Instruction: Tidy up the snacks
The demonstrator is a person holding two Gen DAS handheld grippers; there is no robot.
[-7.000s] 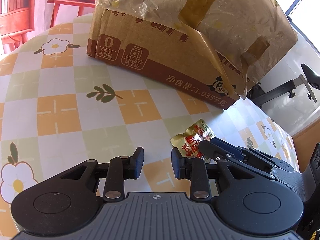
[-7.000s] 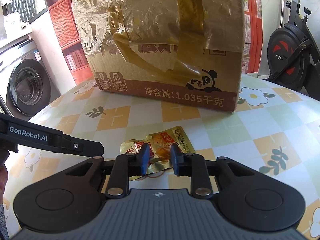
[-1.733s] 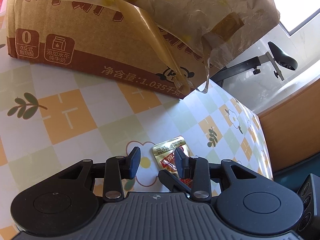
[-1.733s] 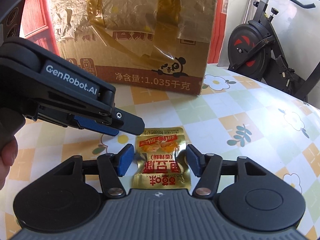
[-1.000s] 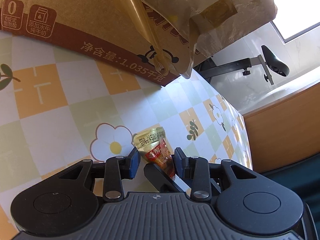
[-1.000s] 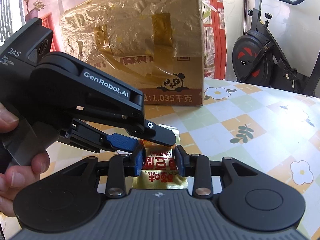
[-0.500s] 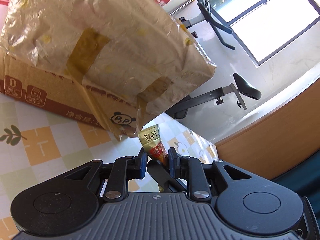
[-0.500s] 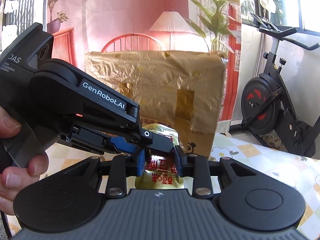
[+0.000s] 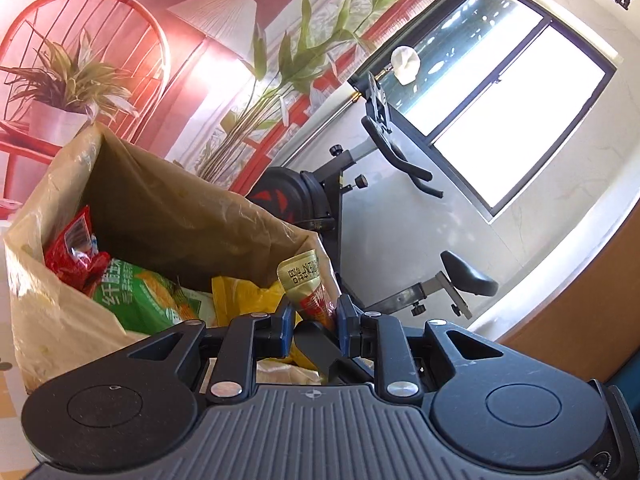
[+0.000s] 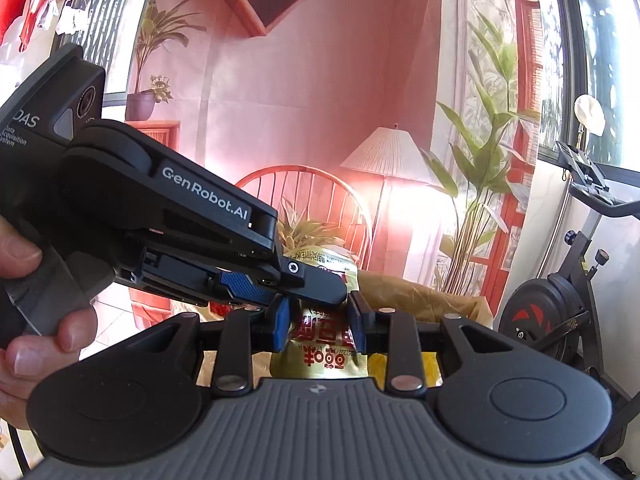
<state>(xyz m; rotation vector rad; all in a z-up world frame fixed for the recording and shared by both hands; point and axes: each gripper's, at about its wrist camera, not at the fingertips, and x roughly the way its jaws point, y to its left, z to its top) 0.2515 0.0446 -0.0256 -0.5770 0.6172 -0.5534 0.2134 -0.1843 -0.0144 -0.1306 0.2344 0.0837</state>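
A gold snack packet (image 9: 307,285) with red print is held in the air by both grippers at once. In the left wrist view my left gripper (image 9: 312,318) is shut on its edge, just over the near rim of the open cardboard box (image 9: 168,208). In the right wrist view my right gripper (image 10: 318,320) is shut on the same packet (image 10: 322,340), its pads pressing both sides. The left gripper (image 10: 316,282) reaches in from the left, held by a hand (image 10: 28,280), and crosses above the right fingers. One right finger (image 9: 320,346) shows below the packet.
The box is lined with crinkled plastic and holds a red packet (image 9: 74,252), a green packet (image 9: 140,300) and a yellow packet (image 9: 240,294). An exercise bike (image 9: 384,184) stands behind the box on the right. A red chair (image 10: 304,196), a lamp (image 10: 384,156) and plants are beyond.
Both grippers have risen together with the gold packet, from just above the tablecloth to the level of the box's open top. The box's inside has come into view.
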